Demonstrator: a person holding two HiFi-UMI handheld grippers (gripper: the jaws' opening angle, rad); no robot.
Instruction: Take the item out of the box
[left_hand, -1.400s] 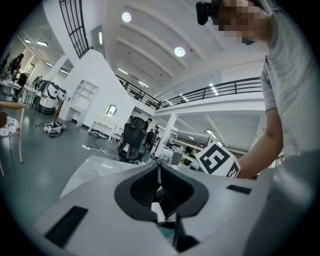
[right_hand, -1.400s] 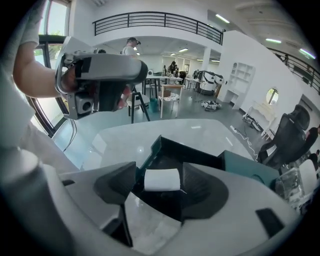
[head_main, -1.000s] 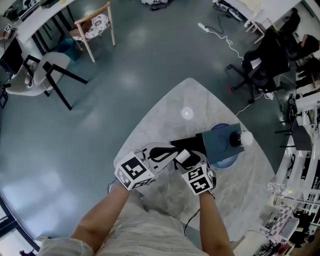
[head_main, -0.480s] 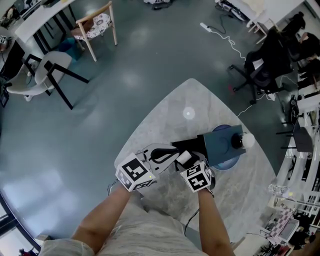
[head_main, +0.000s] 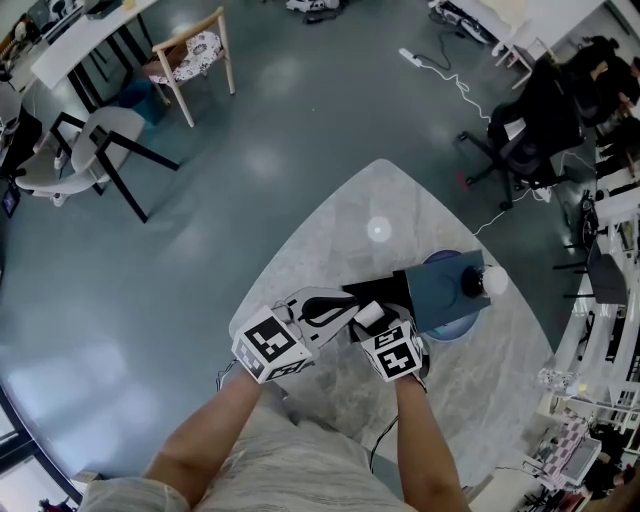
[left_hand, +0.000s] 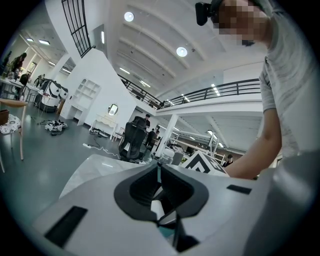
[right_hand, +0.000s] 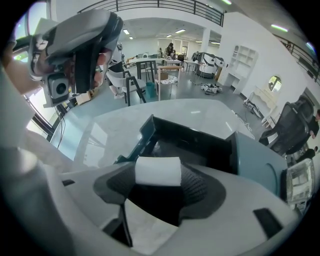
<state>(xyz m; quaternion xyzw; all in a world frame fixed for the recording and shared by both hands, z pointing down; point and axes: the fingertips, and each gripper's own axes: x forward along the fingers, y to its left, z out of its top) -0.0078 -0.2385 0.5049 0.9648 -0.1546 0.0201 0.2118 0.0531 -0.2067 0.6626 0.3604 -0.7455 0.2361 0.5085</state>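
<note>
In a wide hall with a grey floor, a pale stone-patterned table (head_main: 340, 230) is worked at. The white roll (right_hand: 158, 171) is pinched at the very tips of the right gripper (right_hand: 159, 186), whose jaws are closed on it. It is held just in front of the near rim of the open box (right_hand: 252, 157) and looks to be out of it.

Because only the jaw tips grip it, the roll could probably be lost. A loosened or jolted grip would drop it back into the box or onto the table, where it might roll away.

The left gripper (left_hand: 158, 170) is closed on nothing that can be made out, so the box seems unsteadied. If shoved, it could knock the bottle (head_main: 490, 280) just beside it.
</note>
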